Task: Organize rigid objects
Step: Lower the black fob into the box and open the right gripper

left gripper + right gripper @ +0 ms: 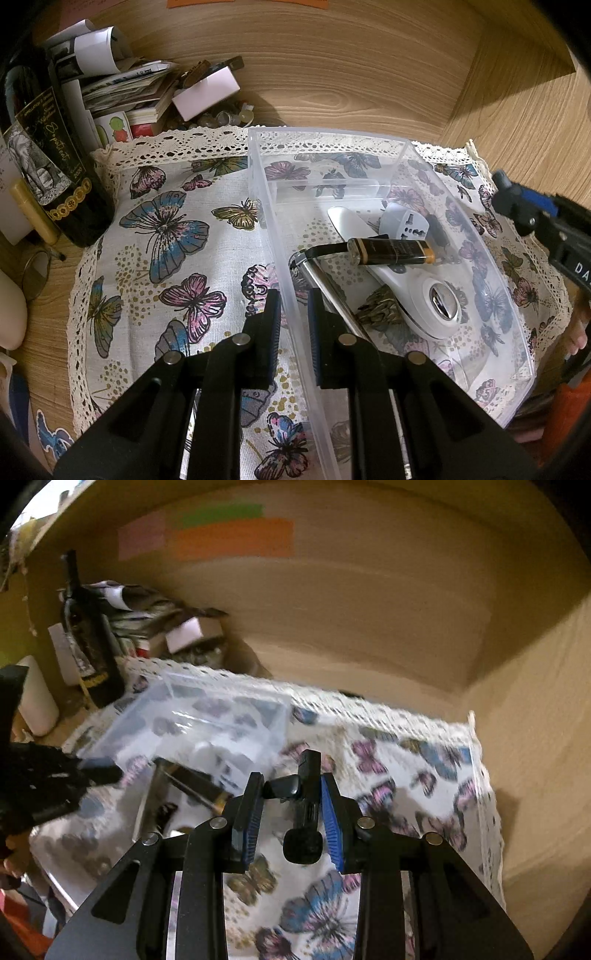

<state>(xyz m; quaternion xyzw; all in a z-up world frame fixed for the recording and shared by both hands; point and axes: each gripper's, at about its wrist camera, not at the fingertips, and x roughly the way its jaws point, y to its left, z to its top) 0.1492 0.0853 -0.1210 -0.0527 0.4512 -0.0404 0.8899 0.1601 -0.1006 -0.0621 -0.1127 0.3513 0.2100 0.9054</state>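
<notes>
Left gripper (293, 325): fingers pinched on the near wall of the clear plastic bin (461, 221).
Right gripper (291, 797): fingers clamped on a black T-shaped plastic object (304, 812), held above the butterfly cloth (406, 775).
Bin: on the cloth, toward the desk's (332, 74) back edge.
Bin contents: white shaver (417, 291), white travel adapter (404, 225), black-and-gold tube (391, 251), metal tool (328, 288).
Back left corner: wine bottle (48, 155), stacked papers (125, 88).

Wine bottle (55, 155), stacked papers (125, 88)
</notes>
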